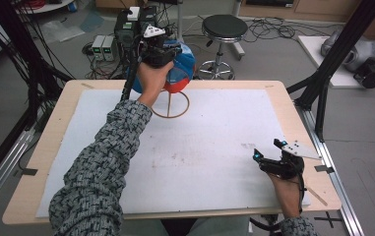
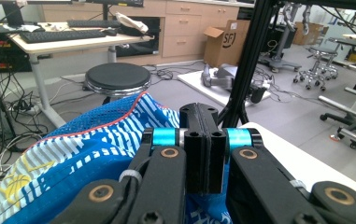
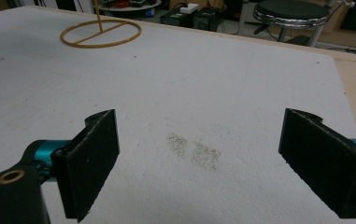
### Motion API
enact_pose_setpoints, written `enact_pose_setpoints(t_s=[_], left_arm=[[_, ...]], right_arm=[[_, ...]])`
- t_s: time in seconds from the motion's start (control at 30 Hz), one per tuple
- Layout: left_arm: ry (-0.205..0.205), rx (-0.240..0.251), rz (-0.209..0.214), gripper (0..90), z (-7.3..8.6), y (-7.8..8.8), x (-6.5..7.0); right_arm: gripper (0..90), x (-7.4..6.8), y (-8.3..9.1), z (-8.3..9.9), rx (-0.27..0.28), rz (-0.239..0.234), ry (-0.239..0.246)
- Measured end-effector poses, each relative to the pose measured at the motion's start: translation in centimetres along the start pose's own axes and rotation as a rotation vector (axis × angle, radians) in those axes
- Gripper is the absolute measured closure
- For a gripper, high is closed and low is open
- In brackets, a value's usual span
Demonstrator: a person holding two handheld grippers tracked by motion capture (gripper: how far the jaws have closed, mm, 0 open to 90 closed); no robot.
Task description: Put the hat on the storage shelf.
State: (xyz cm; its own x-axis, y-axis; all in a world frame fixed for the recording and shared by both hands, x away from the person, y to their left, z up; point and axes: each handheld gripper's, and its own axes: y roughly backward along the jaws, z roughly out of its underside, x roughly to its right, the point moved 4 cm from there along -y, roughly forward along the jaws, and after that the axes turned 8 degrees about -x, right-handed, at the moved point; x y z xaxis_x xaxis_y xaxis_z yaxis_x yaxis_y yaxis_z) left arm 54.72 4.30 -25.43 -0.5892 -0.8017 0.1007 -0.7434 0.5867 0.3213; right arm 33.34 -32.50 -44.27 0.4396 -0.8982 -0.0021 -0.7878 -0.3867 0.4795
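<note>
in the left gripper view the left gripper [image 2: 202, 140] stood at the bottom centre with its two black jaws pressed flat together, and a fold of the blue cap [image 2: 73, 158] seemed pinched between them: cloth showed just under the jaws and spread away to the lower left. the cap was blue with white stripes, a mesh panel and a thin red edge. past it, in the upper left of that frame, were a black stool [image 2: 116, 78] and a desk [image 2: 68, 39]. in the high view the same gripper [image 1: 160, 51] sat at the top centre, held up by the left hand [image 1: 151, 78], with the cap [image 1: 182, 69] bunched against it on the right, blue above and red below. just under the cap a thin wooden post rose from a ring stand [image 1: 171, 105] that lay on the white mat [image 1: 200, 142] near the table's far edge. in the right gripper view the right gripper [image 3: 203, 163] had its jaws wide apart at the lower left and lower right of the frame, with only bare mat and a grey smudge [image 3: 194, 151] between them; the ring stand [image 3: 101, 33] showed in the upper left. in the high view this gripper [image 1: 268, 151] lay low at the lower right, well apart from the cap.
</note>
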Motion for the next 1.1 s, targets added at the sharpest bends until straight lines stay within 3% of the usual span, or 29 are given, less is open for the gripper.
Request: enact_pose_setpoints(t_s=[0.13, 0.53, 0.63, 0.73, 0.83, 1.0, 1.1], left_arm=[[-0.003, -0.003, 0.003, 89.2, 0.1, -0.2, 0.1], [-0.075, -0.02, -0.02, 88.7, 0.5, -0.8, 0.6], [-0.117, -0.01, -0.024, 82.5, 0.5, -0.9, 0.8], [-0.129, -0.018, -0.027, 76.5, 0.6, -1.0, 0.9], [-0.137, -0.034, -0.031, 76.3, 0.9, -1.3, 1.0], [-0.164, -0.024, -0.027, 72.6, 0.7, -1.0, 1.3], [-0.16, -0.021, -0.03, 67.7, 0.6, -0.7, 1.1]], right_arm=[[11.3, 0.0, 0.0, 0.0, 0.0, 0.001, 0.0], [11.3, 0.0, 0.0, 0.0, 0.001, -0.002, 0.004], [11.3, 0.0, 0.0, 0.0, -0.001, -0.002, 0.005], [11.3, 0.0, 0.0, 0.0, -0.001, -0.003, 0.004], [11.3, 0.0, 0.0, 0.0, 0.0, -0.002, 0.006], [11.3, 0.0, 0.1, 0.0, 0.0, -0.002, 0.007], [11.4, 0.0, 0.1, 0.0, 0.0, -0.001, 0.009]])
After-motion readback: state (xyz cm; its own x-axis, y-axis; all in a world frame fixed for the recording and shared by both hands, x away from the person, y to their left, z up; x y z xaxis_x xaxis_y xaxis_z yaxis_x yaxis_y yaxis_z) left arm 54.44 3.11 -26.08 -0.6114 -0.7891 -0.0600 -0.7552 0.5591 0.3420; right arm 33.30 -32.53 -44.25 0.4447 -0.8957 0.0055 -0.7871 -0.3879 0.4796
